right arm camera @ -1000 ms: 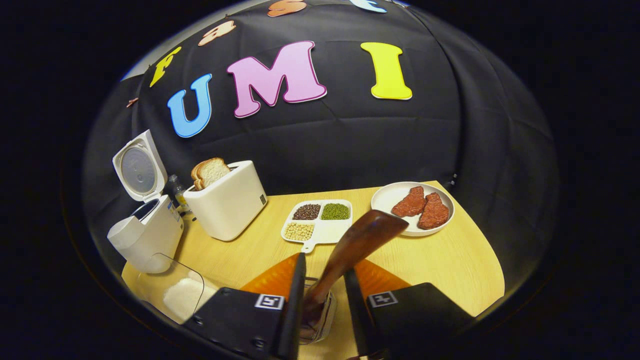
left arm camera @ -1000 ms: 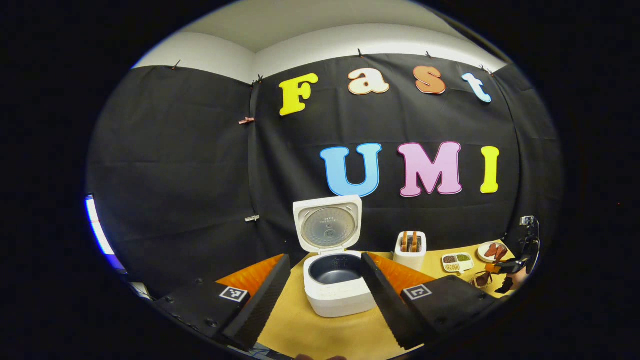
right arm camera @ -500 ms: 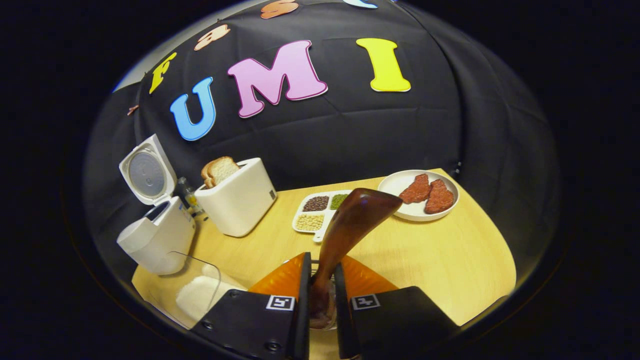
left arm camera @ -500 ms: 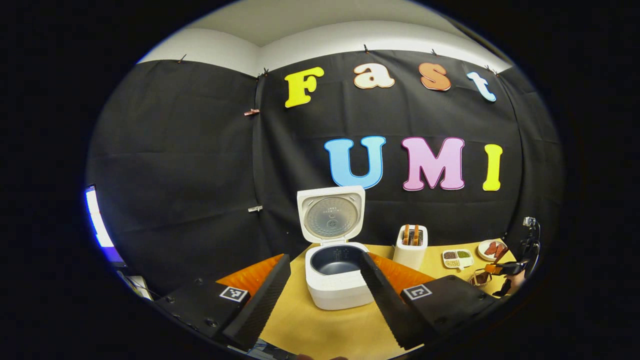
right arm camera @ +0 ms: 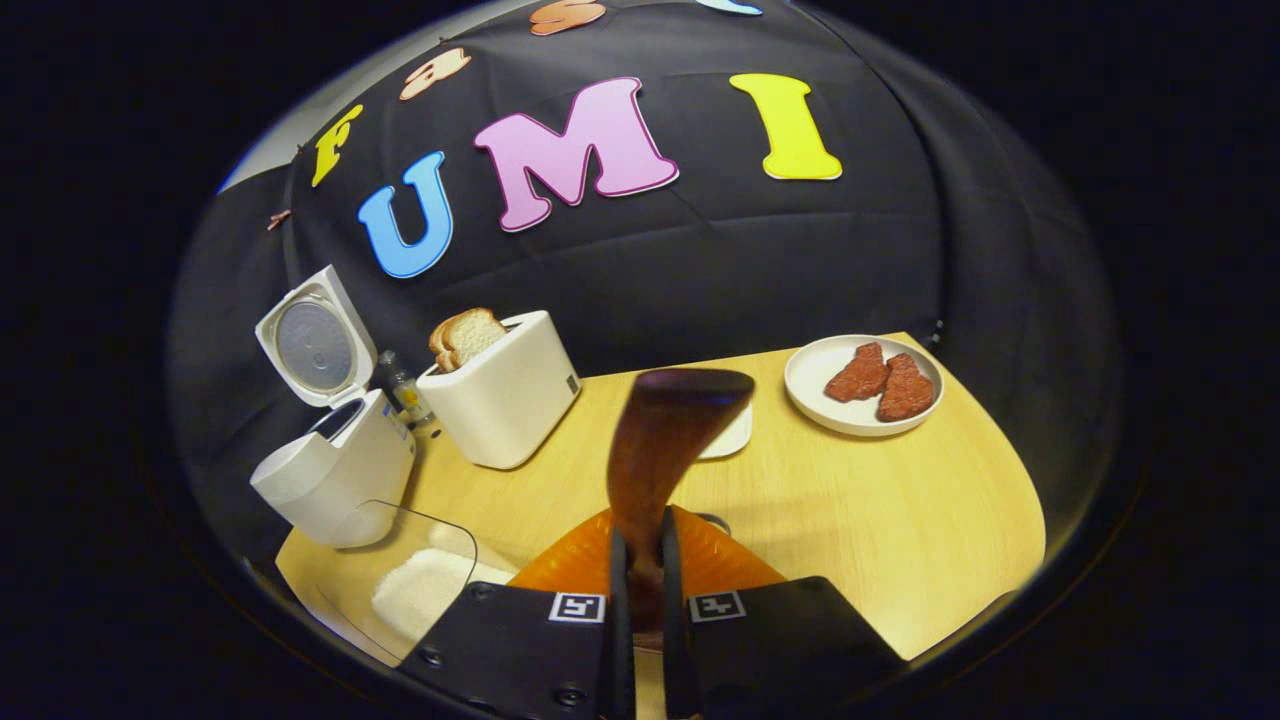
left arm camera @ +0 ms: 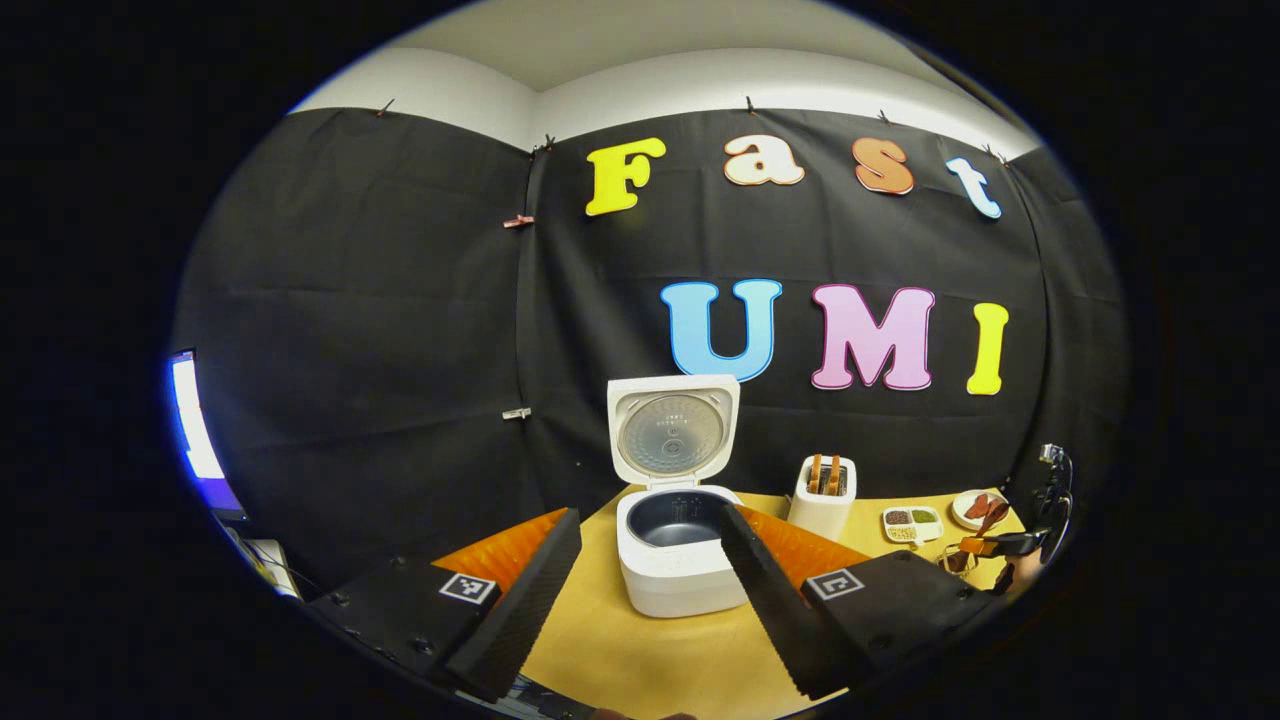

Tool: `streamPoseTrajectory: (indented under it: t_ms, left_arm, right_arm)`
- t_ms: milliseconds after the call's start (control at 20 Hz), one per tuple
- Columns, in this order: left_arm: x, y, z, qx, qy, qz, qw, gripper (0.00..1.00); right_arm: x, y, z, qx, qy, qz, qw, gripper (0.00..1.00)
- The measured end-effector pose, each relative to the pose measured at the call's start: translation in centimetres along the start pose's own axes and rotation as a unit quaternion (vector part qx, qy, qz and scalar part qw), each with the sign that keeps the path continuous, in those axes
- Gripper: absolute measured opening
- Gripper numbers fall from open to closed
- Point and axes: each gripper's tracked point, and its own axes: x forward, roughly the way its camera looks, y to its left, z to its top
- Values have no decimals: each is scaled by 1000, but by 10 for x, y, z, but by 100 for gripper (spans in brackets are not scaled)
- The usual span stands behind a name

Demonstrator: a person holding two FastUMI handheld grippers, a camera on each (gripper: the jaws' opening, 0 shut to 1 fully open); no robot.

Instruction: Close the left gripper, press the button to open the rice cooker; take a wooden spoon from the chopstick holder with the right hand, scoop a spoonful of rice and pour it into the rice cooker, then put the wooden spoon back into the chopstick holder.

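1. My right gripper [right arm camera: 640,590] is clenched on the handle of the dark brown wooden spoon [right arm camera: 665,440]. The bowl stands up ahead of the fingers, so I judge the spoon is ready to carry to the rice.
2. My left gripper [left arm camera: 640,590] hangs released with its jaws wide apart. It holds nothing and sits back from the white rice cooker [left arm camera: 675,560], out of the way I reckon.
3. The cooker stands near the back left corner of the light wooden table [right arm camera: 900,520]. Its lid [left arm camera: 672,430] is upright, so the button step looks done and the dark inner pot is open for pouring.
4. The clear container of white rice [right arm camera: 415,585] lies at the table's front left corner, just beside the cooker, a short carry I judge.
5. I cannot make out the chopstick holder for certain.
6. Count: one cooker, one spoon, one rice container, one white toaster [right arm camera: 505,400] holding two bread slices, and one white plate [right arm camera: 865,385] with two reddish meat pieces at the back right.
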Motion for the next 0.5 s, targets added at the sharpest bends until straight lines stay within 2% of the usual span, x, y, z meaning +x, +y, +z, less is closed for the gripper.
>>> streamPoseTrajectory:
  t_ms: [100, 250, 500]
  left_arm:
    - [-1, 2, -2, -3, 2, -12, 1000, 97]
    - [2, 13, 0, 4, -1, -26, 1000, 97]
    - [9, 37, 2, 7, -6, -44, 999, 97]
  right_arm:
    - [-5, 3, 10, 1, -5, -2, 1000, 13]
    - [-24, 8, 53, 20, -48, -9, 999, 13]
    - [-76, 57, 102, 6, -98, 10, 995, 13]
